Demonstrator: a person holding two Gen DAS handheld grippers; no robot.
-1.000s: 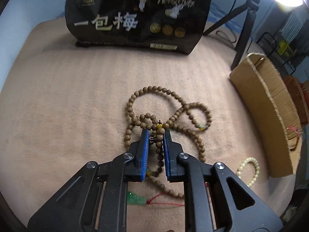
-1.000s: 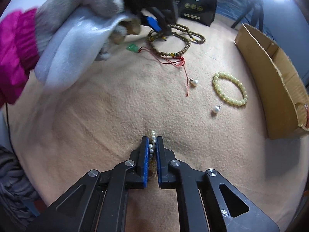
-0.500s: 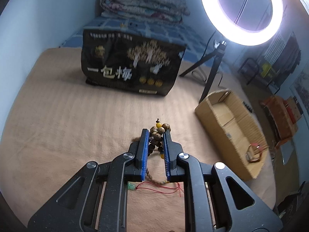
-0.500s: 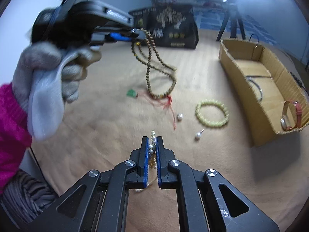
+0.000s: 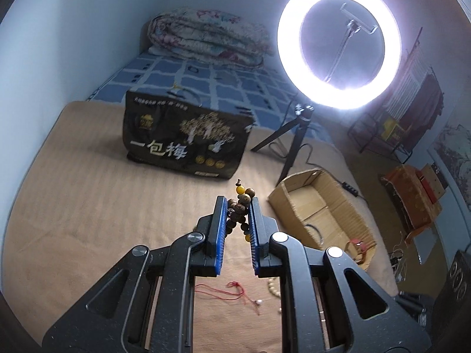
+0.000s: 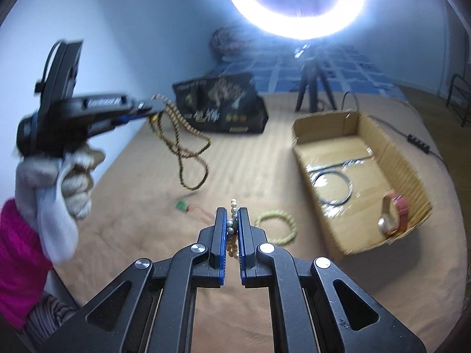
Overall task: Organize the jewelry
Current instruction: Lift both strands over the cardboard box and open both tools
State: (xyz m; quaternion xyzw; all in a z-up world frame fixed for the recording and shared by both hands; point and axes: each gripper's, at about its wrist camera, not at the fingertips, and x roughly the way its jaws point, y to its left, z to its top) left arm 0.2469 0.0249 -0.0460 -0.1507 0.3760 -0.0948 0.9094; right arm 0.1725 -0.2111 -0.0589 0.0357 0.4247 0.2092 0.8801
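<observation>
My left gripper (image 5: 238, 203) is shut on a long brown wooden bead necklace (image 5: 240, 206) and holds it high above the tan blanket. In the right wrist view that left gripper (image 6: 153, 107) shows at the left with the necklace (image 6: 182, 144) hanging in loops. My right gripper (image 6: 232, 214) is shut on a white pearl strand (image 6: 233, 206), also lifted. The open cardboard box (image 6: 391, 158) lies to the right, holding a dark ring bangle (image 6: 332, 188) and a red watch (image 6: 394, 214).
On the blanket lie a yellow bead bracelet (image 6: 276, 226), a green pendant (image 6: 181, 206) on a red cord (image 5: 223, 291) and loose pearls (image 5: 259, 302). A black printed bag (image 5: 185, 144) and a ring light on a tripod (image 5: 294, 147) stand at the back.
My left gripper has lifted the wooden necklace off the blanket and raised it high. My right gripper has risen with the pearl strand and turned toward the box.
</observation>
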